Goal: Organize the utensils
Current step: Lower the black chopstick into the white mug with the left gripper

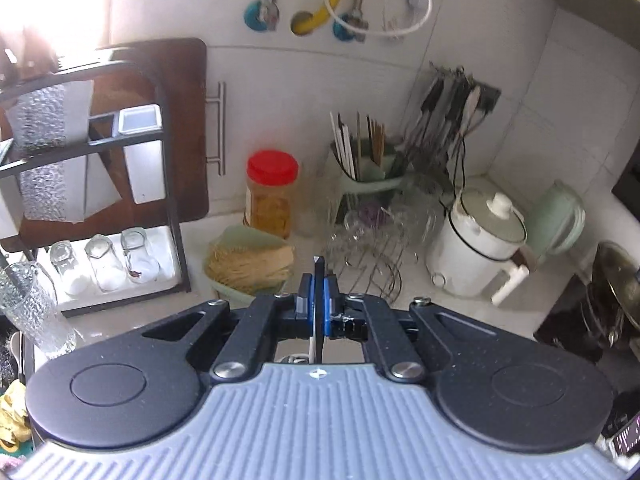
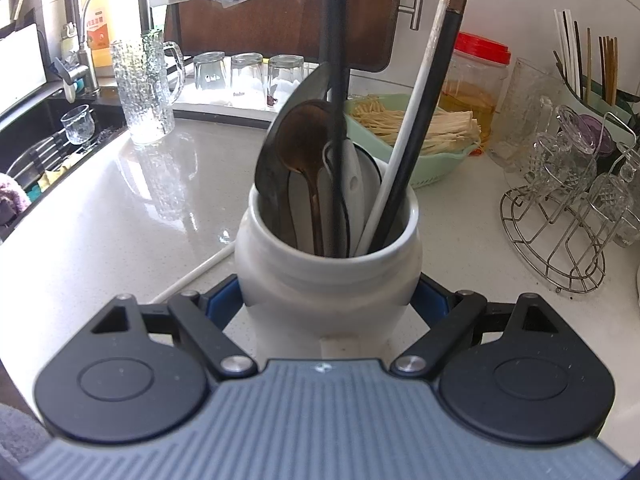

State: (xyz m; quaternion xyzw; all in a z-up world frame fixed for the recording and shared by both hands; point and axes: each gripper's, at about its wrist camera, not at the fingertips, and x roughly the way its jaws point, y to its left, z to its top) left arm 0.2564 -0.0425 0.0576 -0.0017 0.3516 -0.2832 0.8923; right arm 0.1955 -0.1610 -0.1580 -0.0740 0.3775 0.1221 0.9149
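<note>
In the right wrist view my right gripper (image 2: 328, 300) is closed around a white ceramic jar (image 2: 328, 276) standing on the counter. The jar holds a dark spoon (image 2: 304, 136), a black utensil handle (image 2: 336, 80), a white chopstick (image 2: 400, 168) and a dark chopstick (image 2: 424, 128). One white chopstick (image 2: 196, 272) lies on the counter left of the jar. In the left wrist view my left gripper (image 1: 319, 300) is shut on a thin black utensil handle (image 1: 319, 276), held above the counter.
A green basket of pale sticks (image 1: 248, 268) (image 2: 420, 132), a red-lidded jar (image 1: 272, 192), a green chopstick holder (image 1: 364, 168), a wire rack of glasses (image 2: 568, 216) and a white pot (image 1: 476, 248) crowd the back. A sink (image 2: 48, 148) lies left.
</note>
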